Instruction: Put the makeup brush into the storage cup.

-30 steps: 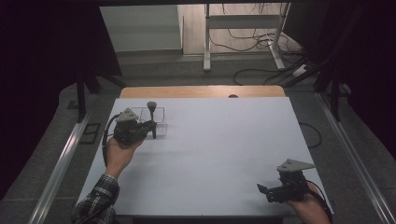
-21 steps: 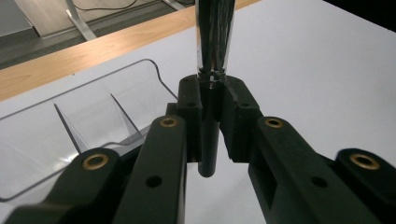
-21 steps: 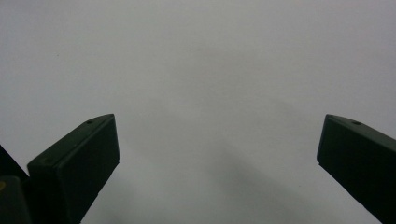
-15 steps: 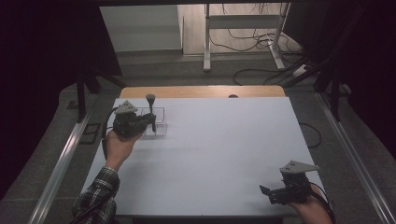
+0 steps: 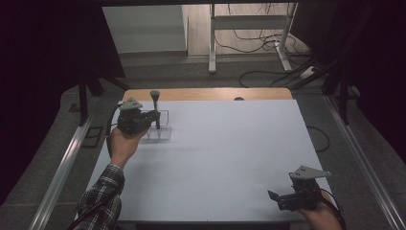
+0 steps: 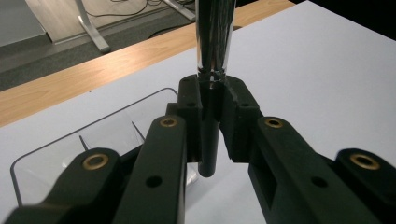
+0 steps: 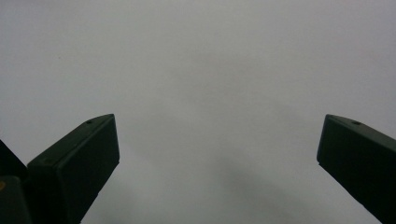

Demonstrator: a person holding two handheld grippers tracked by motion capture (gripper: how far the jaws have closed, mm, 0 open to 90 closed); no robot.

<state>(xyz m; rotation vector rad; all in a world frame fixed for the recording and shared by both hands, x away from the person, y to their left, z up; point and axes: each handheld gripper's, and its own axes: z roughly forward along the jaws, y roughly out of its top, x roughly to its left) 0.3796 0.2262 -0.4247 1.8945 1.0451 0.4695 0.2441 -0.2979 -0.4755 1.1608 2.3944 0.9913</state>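
Note:
My left gripper (image 5: 154, 116) is at the far left of the white table, shut on a makeup brush (image 5: 155, 109) that stands upright. In the left gripper view the jaws clamp the brush's black handle (image 6: 208, 140) just below its shiny metal ferrule (image 6: 214, 37), and the handle's end hangs above the table. A clear plastic organiser tray (image 5: 162, 128) sits right beneath and beside the brush. My right gripper (image 5: 277, 199) rests at the near right corner of the table, open, with only bare white table (image 7: 210, 93) between its jaws.
The white tabletop (image 5: 230, 153) stretches between the two hands, with a wooden strip (image 5: 215, 94) along its far edge. Metal rails run along both sides of the table. A white desk frame (image 5: 249, 33) and cables lie on the floor beyond.
My left gripper has lifted the brush and carried it slightly toward the far left, above the clear tray. The right gripper has stayed where it was.

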